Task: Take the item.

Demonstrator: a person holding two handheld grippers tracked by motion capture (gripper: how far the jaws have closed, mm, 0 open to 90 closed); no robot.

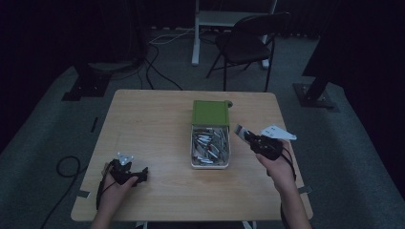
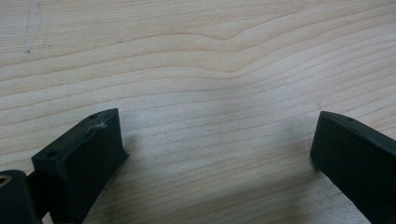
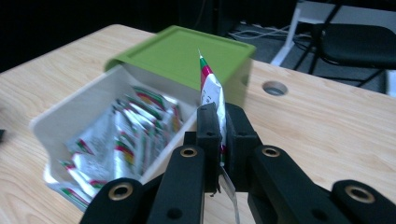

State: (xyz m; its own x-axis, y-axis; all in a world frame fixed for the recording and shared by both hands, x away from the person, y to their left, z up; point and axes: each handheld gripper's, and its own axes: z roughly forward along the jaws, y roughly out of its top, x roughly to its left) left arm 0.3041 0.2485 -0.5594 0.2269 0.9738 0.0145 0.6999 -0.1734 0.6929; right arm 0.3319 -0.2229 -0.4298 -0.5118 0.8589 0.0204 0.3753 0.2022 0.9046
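The right gripper (image 3: 219, 140) has its jaws clamped tight on a single silver sachet (image 3: 211, 91) with red and green print, and it holds that packet up on edge just to the right of the white drawer (image 1: 210, 164), which is pulled out of its green box (image 1: 210, 113) in the middle of the wooden table (image 1: 148, 129) and lies heaped with more of the same sachets (image 3: 126, 140). Over on the near left the left gripper (image 2: 219, 149) sits low over bare wood, jaws spread wide apart with nothing between them, well apart from the box.
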